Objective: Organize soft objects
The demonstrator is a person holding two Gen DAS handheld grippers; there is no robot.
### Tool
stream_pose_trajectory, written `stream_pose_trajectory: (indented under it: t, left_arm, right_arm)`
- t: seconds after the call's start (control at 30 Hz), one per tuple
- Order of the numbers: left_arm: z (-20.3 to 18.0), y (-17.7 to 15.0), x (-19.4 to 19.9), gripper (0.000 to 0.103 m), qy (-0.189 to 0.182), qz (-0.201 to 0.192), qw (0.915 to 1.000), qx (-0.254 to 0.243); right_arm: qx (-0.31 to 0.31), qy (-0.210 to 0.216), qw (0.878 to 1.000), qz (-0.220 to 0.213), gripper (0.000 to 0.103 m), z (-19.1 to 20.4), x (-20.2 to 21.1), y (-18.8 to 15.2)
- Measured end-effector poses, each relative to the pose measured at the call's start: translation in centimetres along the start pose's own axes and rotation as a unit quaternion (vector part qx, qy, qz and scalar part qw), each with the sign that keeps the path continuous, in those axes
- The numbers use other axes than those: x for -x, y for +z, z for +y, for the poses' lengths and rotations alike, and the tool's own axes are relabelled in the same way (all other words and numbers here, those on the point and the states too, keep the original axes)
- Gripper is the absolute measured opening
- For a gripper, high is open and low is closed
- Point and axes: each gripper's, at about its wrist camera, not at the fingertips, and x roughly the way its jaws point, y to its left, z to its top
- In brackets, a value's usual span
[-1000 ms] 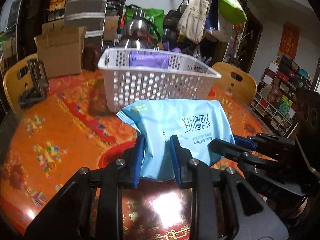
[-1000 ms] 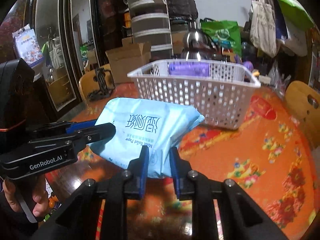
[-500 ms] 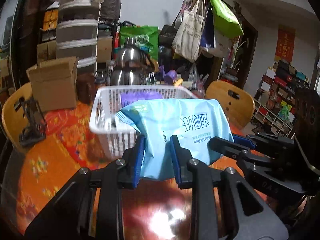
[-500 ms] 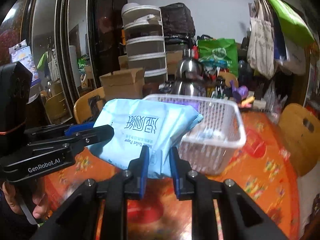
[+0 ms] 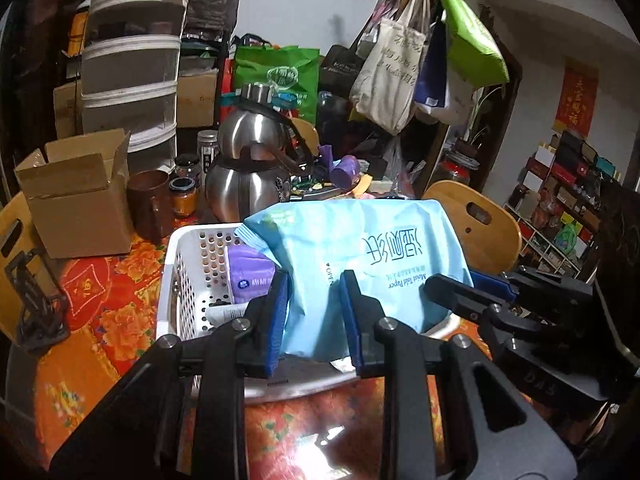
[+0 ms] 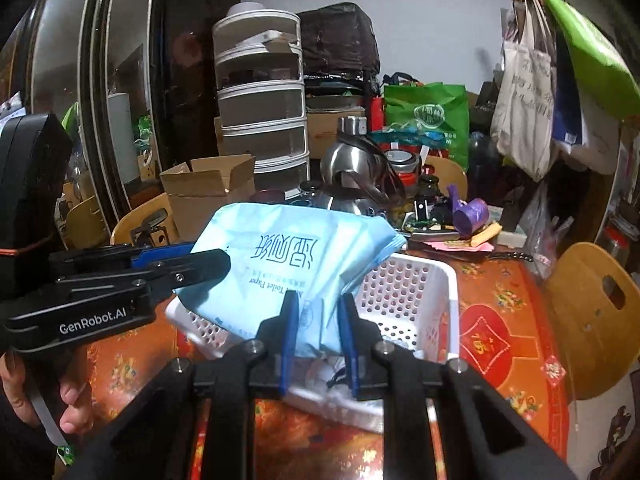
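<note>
Here we hold the pack (image 5: pixel 360 248) with both tongs. Our left tongs (image 5: pixel 314 308) pinch its near edge between blue pads (image 5: pixel 278 316), and in the same view our right tongs (image 5: pixel 472 284) come in from the right and clamp the pack's right end. From the right wrist, the right tongs (image 6: pixel 316 320) grip a bunched fold of the pack (image 6: pixel 296 252), while the left tongs (image 6: pixel 188 264) reach in from the left and bite its left end; a hand (image 6: pixel 48 396) shows under that tool.

The pack is light blue, soft and creased, with dark printed lettering. It hangs in the air above the basket (image 5: pixel 180 280), tilted, clear of the rim as far as we can tell. The basket (image 6: pixel 416 292) is white and perforated and stands on the tabletop (image 5: pixel 100 320), which wears a red and orange flowered cloth. Inside the basket lies a purple pack (image 5: pixel 250 272) against the far left wall, with a white item just beside it.

Beyond the basket stand a steel kettle (image 5: pixel 248 168), a brown mug (image 5: pixel 150 204), jars and an open carton (image 5: pixel 76 192). Wooden chairs (image 5: pixel 476 228) ring the tabletop, and bags (image 5: pixel 424 68) hang from a rack behind.
</note>
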Motion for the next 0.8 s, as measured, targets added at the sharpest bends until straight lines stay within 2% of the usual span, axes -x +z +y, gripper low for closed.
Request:
stream_pose_trajectory:
  t: [0.23, 0.27, 0.3, 0.33, 0.37, 0.4, 0.5, 0.7, 0.8]
  left_arm:
    - [1.0, 0.4, -4.5, 0.024, 0.012, 0.014, 0.9998, 0.009]
    - [1.2, 0.3, -5.3, 0.034, 0.023, 0.017, 0.9996, 0.008]
    - [1.4, 0.1, -5.9, 0.052, 0.028, 0.022, 0.9993, 0.008]
    - [1.7, -0.1, -6.7, 0.062, 0.033, 0.033, 0.9989, 0.011]
    - [2.0, -0.5, -7.3, 0.076, 0.038, 0.039, 0.9984, 0.014]
    - [2.2, -0.9, -7.6, 0.080, 0.044, 0.038, 0.9982, 0.012]
    - [2.8, -2.0, -7.9, 0.086, 0.045, 0.035, 0.9984, 0.005]
    - [4.0, -3.3, -8.4, 0.088, 0.047, 0.046, 0.9978, 0.011]
    - [4.2, -4.0, -8.1, 0.088, 0.048, 0.047, 0.9977, 0.009]
  right_arm:
    - [0.003, 0.000, 1.000, -0.005, 0.019, -1.3, -2.8, -0.4]
    - [0.001, 0.002, 1.000, -0.006, 0.019, -1.6, -3.1, -0.5]
    - [-0.001, -0.002, 1.000, -0.002, 0.024, -1.9, -3.5, -0.8]
    - [-0.008, -0.016, 1.000, 0.011, 0.030, -2.4, -4.2, -1.1]
    - [-0.016, -0.025, 0.999, 0.019, 0.047, -2.7, -4.4, -1.4]
    - [-0.024, -0.032, 0.999, 0.022, 0.064, -3.1, -4.7, -1.8]
    - [-0.034, -0.045, 0.998, 0.023, 0.082, -3.8, -4.6, -3.0]
    - [-0.037, -0.043, 0.998, 0.041, 0.084, -3.8, -5.0, -4.2]
    - [-0.039, -0.040, 0.998, 0.036, 0.084, -3.6, -4.9, -4.5]
